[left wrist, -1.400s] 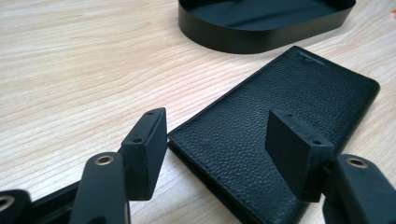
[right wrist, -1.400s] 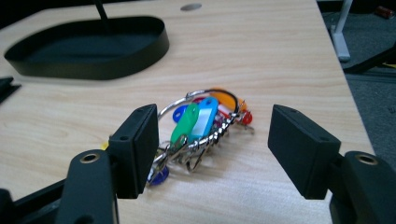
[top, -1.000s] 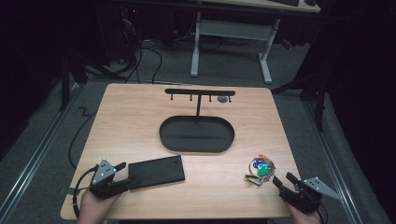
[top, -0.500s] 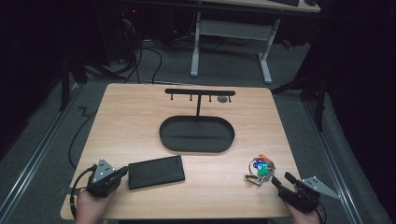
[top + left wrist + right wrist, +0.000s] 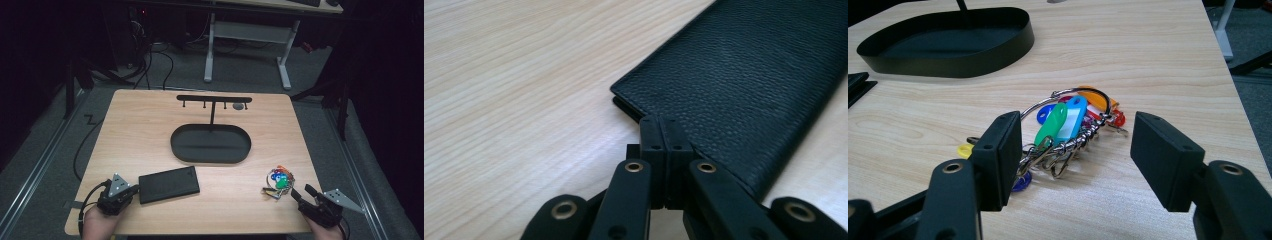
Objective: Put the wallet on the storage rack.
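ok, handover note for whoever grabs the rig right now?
Left gripper: jaws shut, empty, tips at the near corner of the wallet, which lies flat on the table.
Right gripper: open, jaws either side of the keys, not closed on them.
Tray with hook stand: nothing in it or hung.
Done: nothing moved. Left: probably grab the keys and wallet and stow them.

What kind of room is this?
Probably a lab or workshop, not a home. A wooden table stands on grey carpet, cables trail across the floor behind it, and a metal-legged desk stands farther back in the dark.
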`<action>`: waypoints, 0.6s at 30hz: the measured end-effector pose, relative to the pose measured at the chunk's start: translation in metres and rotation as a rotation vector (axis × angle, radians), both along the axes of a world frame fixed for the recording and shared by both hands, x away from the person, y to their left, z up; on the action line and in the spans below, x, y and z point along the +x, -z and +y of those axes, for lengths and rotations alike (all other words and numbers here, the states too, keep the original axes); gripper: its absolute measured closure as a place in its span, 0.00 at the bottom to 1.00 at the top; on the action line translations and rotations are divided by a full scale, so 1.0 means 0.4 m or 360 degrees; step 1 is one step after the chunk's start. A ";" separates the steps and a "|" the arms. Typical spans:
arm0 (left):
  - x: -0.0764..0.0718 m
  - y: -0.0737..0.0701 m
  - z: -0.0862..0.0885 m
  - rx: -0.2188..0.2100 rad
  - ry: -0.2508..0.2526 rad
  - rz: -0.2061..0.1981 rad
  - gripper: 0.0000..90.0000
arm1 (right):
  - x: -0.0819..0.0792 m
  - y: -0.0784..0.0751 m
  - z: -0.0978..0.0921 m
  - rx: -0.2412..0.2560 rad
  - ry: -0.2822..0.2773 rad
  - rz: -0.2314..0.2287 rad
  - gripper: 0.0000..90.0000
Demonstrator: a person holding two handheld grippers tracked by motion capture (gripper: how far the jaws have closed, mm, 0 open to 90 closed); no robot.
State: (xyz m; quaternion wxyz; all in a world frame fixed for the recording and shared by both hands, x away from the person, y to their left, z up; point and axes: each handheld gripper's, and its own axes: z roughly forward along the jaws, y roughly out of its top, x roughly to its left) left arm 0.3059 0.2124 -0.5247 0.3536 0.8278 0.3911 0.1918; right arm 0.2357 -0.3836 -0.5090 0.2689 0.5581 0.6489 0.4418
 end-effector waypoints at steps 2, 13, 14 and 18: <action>-0.009 0.000 -0.009 -0.0004 0.0044 0.0009 1.00 | 0.001 0.001 0.001 -0.0003 -0.0001 0.0003 0.42; -0.073 -0.005 -0.080 0.0030 0.0282 -0.0018 1.00 | 0.004 0.002 0.002 -0.0001 -0.0009 0.0006 0.42; -0.077 -0.006 -0.084 0.0035 0.0294 -0.0024 1.00 | 0.003 0.001 0.003 -0.0001 -0.0010 0.0006 0.42; -0.082 -0.010 -0.080 0.0035 0.0279 -0.0038 0.99 | 0.003 0.002 0.003 0.0002 -0.0011 0.0010 0.42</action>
